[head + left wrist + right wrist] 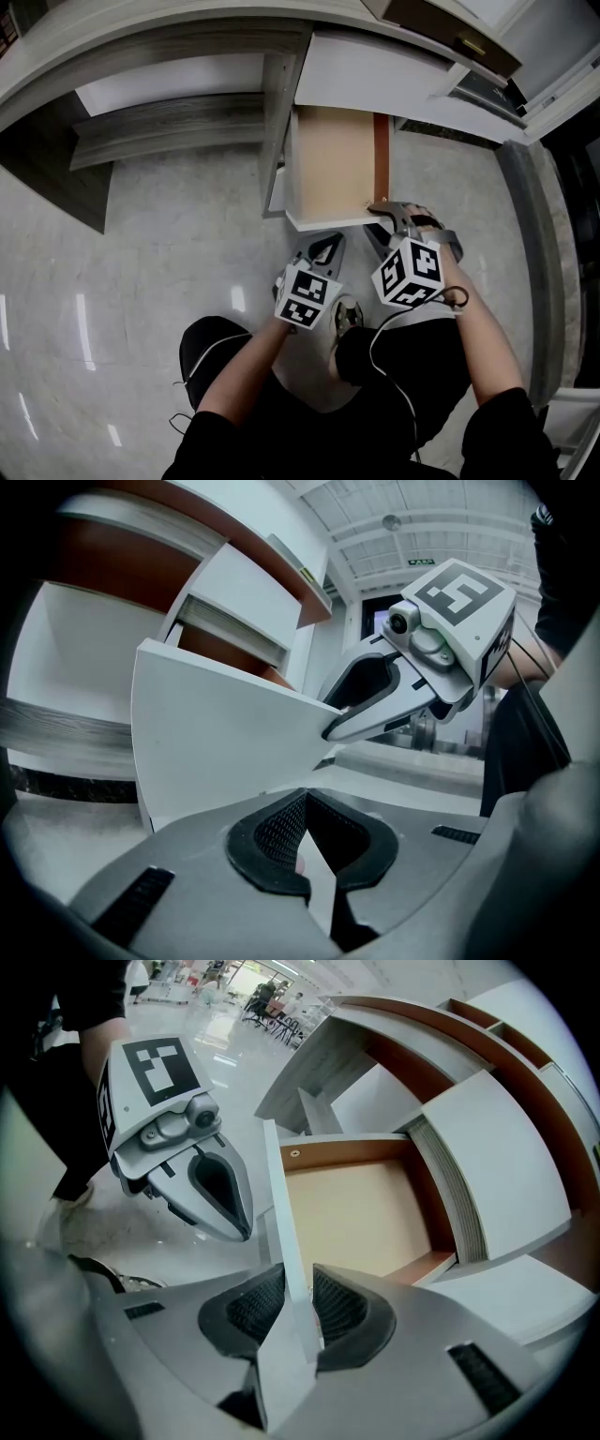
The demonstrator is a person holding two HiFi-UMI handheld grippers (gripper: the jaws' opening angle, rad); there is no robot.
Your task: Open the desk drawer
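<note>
Drawer (333,164) sits pulled well out from the desk (187,37) edge, so the opening looks done. Right gripper (298,1312) straddles the drawer front (281,1204) near its right corner, fingers parted, pads apparently off the panel. Left gripper (305,841) is closed and empty, beside the front. Next: back the right one straight off without nudging the drawer.

Glossy pale floor (141,281), grey wooden desk (187,37) on it.
</note>
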